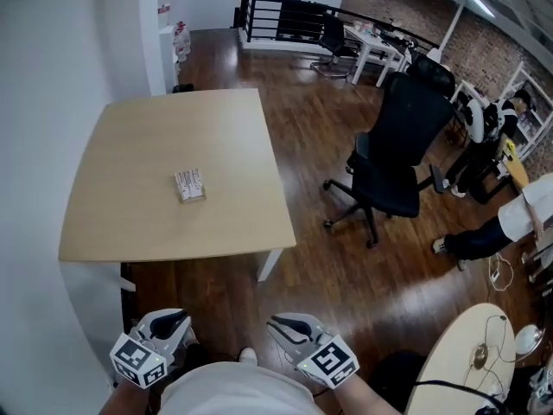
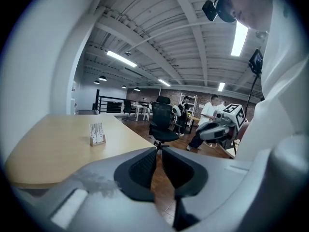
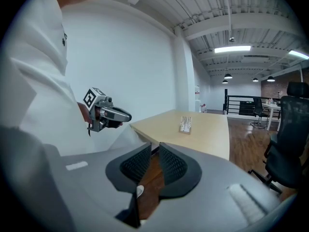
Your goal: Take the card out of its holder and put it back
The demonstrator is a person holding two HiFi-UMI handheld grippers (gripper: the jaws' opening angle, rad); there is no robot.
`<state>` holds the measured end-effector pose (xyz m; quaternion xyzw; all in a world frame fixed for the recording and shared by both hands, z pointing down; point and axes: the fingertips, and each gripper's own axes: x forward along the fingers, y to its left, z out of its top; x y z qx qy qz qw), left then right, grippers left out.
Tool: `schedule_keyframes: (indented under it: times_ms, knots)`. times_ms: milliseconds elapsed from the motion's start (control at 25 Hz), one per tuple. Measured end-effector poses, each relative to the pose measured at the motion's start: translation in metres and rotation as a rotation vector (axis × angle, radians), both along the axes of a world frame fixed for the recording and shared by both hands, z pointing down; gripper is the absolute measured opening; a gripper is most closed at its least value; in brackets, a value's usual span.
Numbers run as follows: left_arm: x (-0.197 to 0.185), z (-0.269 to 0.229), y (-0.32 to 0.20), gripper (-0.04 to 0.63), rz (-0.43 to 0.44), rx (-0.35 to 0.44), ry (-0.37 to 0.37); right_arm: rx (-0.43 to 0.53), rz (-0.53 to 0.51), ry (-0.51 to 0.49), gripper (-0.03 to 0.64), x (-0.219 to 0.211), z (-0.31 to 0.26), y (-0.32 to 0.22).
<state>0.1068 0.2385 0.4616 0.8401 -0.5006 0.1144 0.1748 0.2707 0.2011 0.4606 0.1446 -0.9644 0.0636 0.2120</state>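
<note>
Low by person's torso, left gripper [image 1: 169, 324] has jaws slightly apart w/ nothing betw them; right gripper [image 1: 289, 325] same. Card [image 1: 188, 181] sits in holder [image 1: 193, 196] mid-table [image 1: 130, 137], well apart from both; print too small to read.

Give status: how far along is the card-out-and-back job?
Done: nothing that shows. The card stands in its holder on the table. In hand: nothing. The left gripper and right gripper are empty, jaws slightly apart, held by the person's body, short of the table. Remaining: approach, pull the card, reinsert it.
</note>
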Motion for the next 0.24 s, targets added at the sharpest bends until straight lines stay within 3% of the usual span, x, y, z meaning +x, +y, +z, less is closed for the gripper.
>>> schedule_keyframes:
  times_ms: [240]
  knots:
    - [0.018, 0.002, -0.017, 0.041, 0.057, 0.024, 0.0, 0.006, 0.05, -0.006, 0.057, 0.018, 0.001, -0.003]
